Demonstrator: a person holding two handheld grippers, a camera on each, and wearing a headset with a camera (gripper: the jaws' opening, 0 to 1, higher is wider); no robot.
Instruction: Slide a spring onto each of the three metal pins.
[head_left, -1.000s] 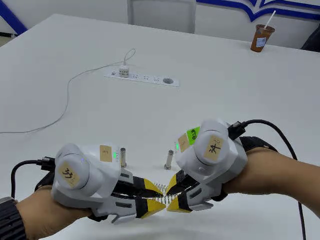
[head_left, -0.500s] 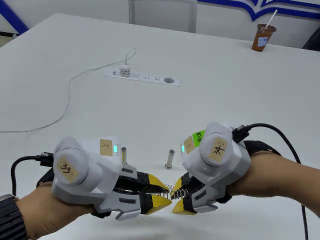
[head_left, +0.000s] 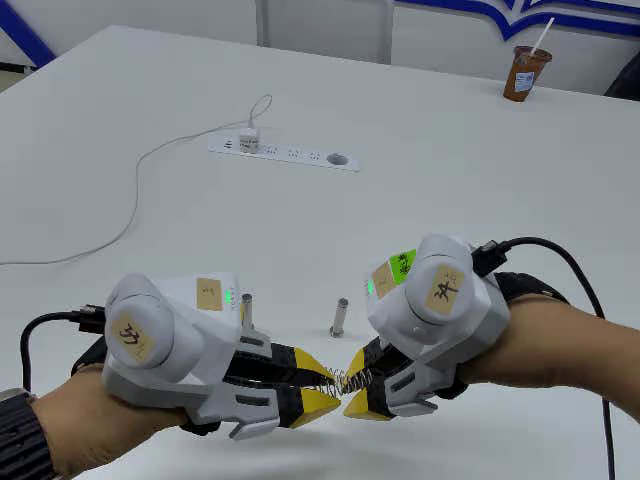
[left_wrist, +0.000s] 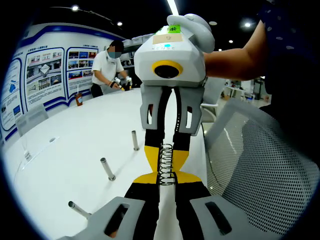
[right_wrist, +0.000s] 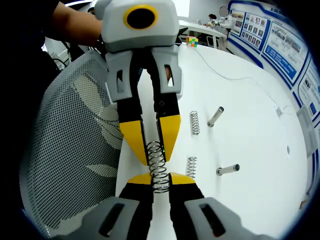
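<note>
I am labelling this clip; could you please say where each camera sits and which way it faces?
Head view: headset, looking down at table; forearms, left gripper, right gripper.
Left gripper view: on that gripper, over its jaws, facing the right gripper and pins.
Right gripper view: on that gripper, over its jaws, facing the left gripper and loose springs.
Shared: the spring both grippers clamp.

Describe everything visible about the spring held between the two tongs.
The spring is a small coil of bare silvery wire, evenly wound and straight. It lies roughly level by the near edge of the white table, bridging the narrow gap between the yellow tips. One end is pinched in the left tongs, the other in the right tongs. It is not on any pin.
</note>
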